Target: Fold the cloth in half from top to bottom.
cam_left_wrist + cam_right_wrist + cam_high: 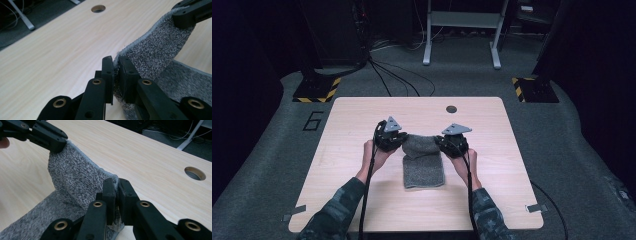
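Hand-held gripper on the person's left (398, 139) sits left of centre in the high view, its jaws clamped on one far corner of a grey knitted towel (423, 165). The right hand-held gripper (446, 142), just right of centre, is clamped on the other far corner.

The towel lies in the middle of the pale wooden tabletop (347, 150). Its near part rests flat, pointing toward the bottom of the frame, while the far edge is lifted between the two tools.

In the left gripper view, the left hand-held gripper (115, 65) pinches the towel's (160, 50) hemmed edge at lower centre, and the other tool holds the edge at the upper right. In the right gripper view, the right hand-held gripper (116, 185) grips the towel (72, 177) at lower centre, with the other tool at the upper left. A round cable hole (195, 173) shows at the right of that frame.

Judging by this, a fold is under way: both corners are secured and raised, and the cloth already looks narrow, as if doubled lengthwise. Left to do would be carrying the raised edge over the near edge, laying it down, and letting go.
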The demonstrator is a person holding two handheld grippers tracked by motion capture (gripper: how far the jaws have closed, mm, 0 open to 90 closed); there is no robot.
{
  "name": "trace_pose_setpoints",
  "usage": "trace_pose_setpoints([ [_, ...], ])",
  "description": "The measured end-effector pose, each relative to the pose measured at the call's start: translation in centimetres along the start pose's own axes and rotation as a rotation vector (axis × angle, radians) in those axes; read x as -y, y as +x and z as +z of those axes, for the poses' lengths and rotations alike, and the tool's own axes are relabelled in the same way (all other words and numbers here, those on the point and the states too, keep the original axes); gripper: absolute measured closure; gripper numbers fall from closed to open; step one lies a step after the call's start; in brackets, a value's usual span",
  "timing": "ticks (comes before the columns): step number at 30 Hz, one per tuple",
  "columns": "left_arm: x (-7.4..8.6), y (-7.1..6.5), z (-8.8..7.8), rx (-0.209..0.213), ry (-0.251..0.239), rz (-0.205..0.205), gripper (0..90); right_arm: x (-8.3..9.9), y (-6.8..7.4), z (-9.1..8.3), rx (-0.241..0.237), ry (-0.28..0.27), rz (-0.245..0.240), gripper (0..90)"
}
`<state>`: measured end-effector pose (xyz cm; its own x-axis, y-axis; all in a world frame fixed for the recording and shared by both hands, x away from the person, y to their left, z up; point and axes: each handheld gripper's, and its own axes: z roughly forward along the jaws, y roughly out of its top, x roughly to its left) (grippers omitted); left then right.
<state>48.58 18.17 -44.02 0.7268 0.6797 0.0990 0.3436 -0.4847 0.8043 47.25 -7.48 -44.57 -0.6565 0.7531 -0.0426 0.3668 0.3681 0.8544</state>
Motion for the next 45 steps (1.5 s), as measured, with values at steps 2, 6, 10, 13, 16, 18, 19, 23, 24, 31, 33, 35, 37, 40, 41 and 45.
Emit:
trace_pose_setpoints([
  [2, 0.6, -0.4, -0.1, 0.008, 0.004, -0.008, 82.0, 0.4, 0.3, -0.3, -0.004, -0.002, -0.006, 84.1],
  [6, 1.4, -1.2, -0.5, 0.02, 0.013, -0.007, 81.2, 1.4, 0.9, -0.8, -0.012, -0.003, -0.008, 84.0],
  [10, 2.2, -1.8, -0.7, 0.044, 0.011, -0.018, 80.2, 2.6, 1.5, -1.2, -0.019, 0.01, -0.009, 83.9],
  [13, 2.8, -2.4, -0.9, 0.057, 0.021, -0.011, 79.3, 3.3, 1.9, -1.6, -0.024, 0.014, 0.003, 83.7],
  [16, 3.4, -2.9, -1.1, 0.064, 0.023, -0.012, 78.7, 4.0, 2.3, -1.9, -0.029, 0.015, 0.007, 83.6],
  [18, 3.8, -3.2, -1.2, 0.077, 0.025, -0.016, 78.1, 4.5, 2.5, -2.1, -0.033, 0.025, -0.003, 83.4],
  [19, 4.1, -3.4, -1.2, 0.083, 0.031, -0.017, 77.2, 5.0, 2.7, -2.2, -0.039, 0.026, -0.003, 83.1],
  [23, 5.4, -4.3, -1.3, 0.119, 0.054, -0.022, 73.9, 5.7, 3.0, -2.2, -0.049, 0.04, -0.003, 82.2],
  [24, 5.8, -4.6, -1.4, 0.13, 0.067, -0.021, 72.8, 6.1, 3.2, -2.2, -0.052, 0.049, -0.003, 81.7],
  [31, 8.1, -6.0, -2.9, 0.198, 0.101, -0.068, 48.2, 7.7, 3.5, -3.8, -0.102, 0.097, 0.015, 61.0],
  [33, 8.3, -6.0, -4.0, 0.204, 0.085, -0.08, 39.1, 7.8, 3.1, -4.7, -0.119, 0.09, 0.025, 56.1],
  [35, 8.1, -5.8, -4.8, 0.2, 0.063, -0.09, 33.4, 7.5, 2.5, -5.4, -0.128, 0.084, 0.045, 47.9],
  [37, 7.5, -5.3, -5.2, 0.178, 0.041, -0.098, 28.6, 7.1, 2.0, -5.7, -0.124, 0.073, 0.069, 43.8],
  [40, 6.8, -4.6, -4.7, 0.115, 0.034, -0.106, 25.3, 6.2, 1.7, -4.6, -0.09, 0.102, 0.094, 31.9],
  [41, 6.6, -4.2, -4.4, 0.107, 0.051, -0.114, 24.9, 6.1, 1.7, -4.0, -0.088, 0.112, 0.085, 30.3],
  [45, 6.9, -3.5, -2.1, 0.089, 0.112, -0.174, 22.3, 6.2, 2.0, -2.2, -0.069, 0.173, 0.061, 26.0],
])
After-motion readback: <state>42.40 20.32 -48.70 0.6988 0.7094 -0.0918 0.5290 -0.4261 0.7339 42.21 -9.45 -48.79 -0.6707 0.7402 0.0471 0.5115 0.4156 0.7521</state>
